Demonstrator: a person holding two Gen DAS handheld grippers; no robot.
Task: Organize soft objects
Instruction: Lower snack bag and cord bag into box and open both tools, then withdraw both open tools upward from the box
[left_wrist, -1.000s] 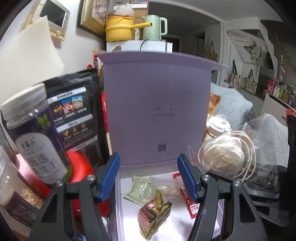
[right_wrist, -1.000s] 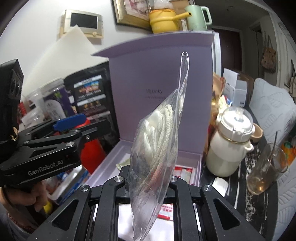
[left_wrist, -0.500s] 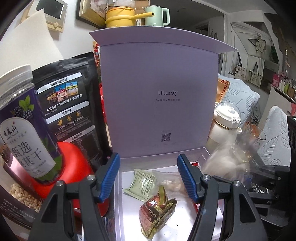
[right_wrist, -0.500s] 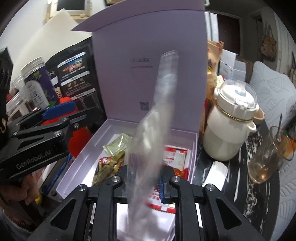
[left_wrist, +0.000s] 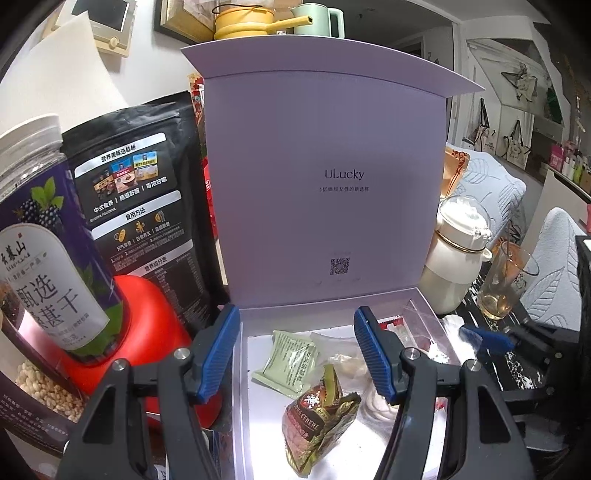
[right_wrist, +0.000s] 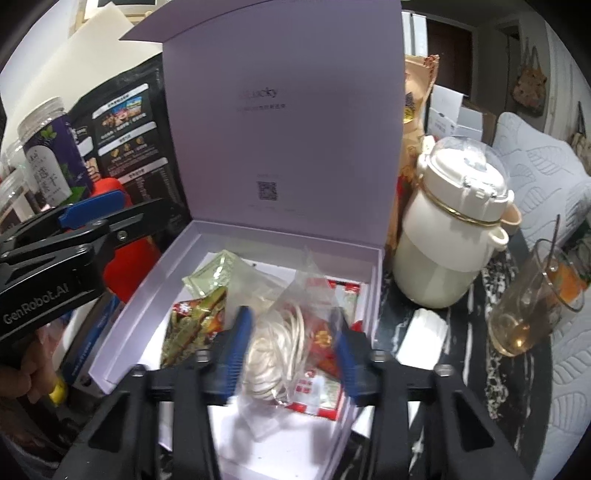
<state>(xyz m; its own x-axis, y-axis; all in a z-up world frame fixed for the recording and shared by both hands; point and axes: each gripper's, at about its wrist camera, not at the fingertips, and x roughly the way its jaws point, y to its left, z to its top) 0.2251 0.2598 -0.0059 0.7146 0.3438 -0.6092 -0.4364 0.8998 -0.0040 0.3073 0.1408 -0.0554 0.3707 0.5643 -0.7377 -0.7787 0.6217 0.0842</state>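
"ULucky" on the lilac box lid (left_wrist: 325, 177); "GenRobot.AI" on the left tool (right_wrist: 92, 218).

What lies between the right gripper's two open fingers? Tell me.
In the right wrist view, the clear bag of white cord lies between the right gripper's fingers, inside the lilac box.

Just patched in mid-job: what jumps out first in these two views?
The open lilac gift box dominates the centre, its lid upright and snack packets in its tray. Between the open fingers of the right claw, a clear bag of white rope lies in the tray. The left claw hovers open at the box's left edge.
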